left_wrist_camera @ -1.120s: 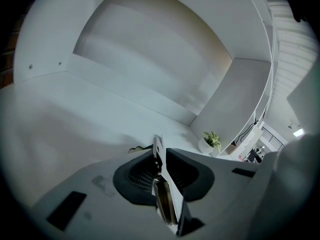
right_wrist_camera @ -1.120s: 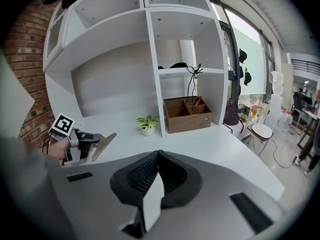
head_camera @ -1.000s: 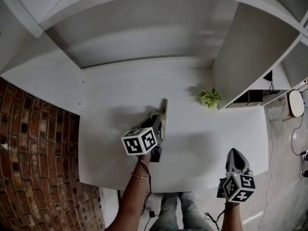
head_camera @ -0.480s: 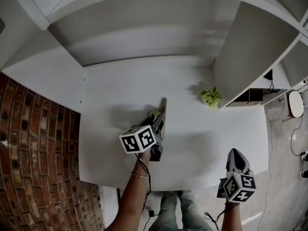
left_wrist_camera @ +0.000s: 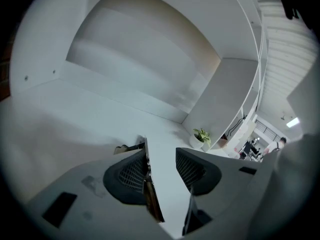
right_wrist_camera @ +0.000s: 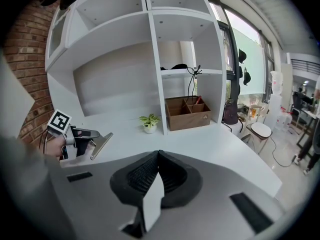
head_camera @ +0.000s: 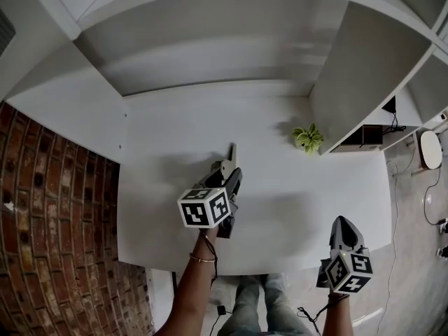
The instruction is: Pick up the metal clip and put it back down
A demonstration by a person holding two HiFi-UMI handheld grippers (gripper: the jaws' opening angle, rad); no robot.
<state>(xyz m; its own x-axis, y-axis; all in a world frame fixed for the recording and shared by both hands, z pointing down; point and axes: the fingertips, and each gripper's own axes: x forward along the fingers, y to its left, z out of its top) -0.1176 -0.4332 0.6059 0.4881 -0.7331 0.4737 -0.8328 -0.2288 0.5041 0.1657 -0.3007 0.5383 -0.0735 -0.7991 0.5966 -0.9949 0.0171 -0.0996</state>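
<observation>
My left claw (left_wrist_camera: 161,154) has just been opening. Its jaws now stand apart with the metal clip (head_camera: 231,155) between them, lying flat against one jaw and clear of the other. My right claw (right_wrist_camera: 158,155) is closed on nothing near the front edge of the bench (head_camera: 315,187), well apart from the clip. My worry is that the clip, up on its thin edge and leaning on that jaw, tips over or clings and drags along when I draw back, or skids on the smooth bench. I cannot tell whether its lower edge really rests on the bench. My claw and its marker cube (head_camera: 204,207) cover that in the head view, and the left gripper view shows only a sliver of the clip. Its full shape is hidden too.
</observation>
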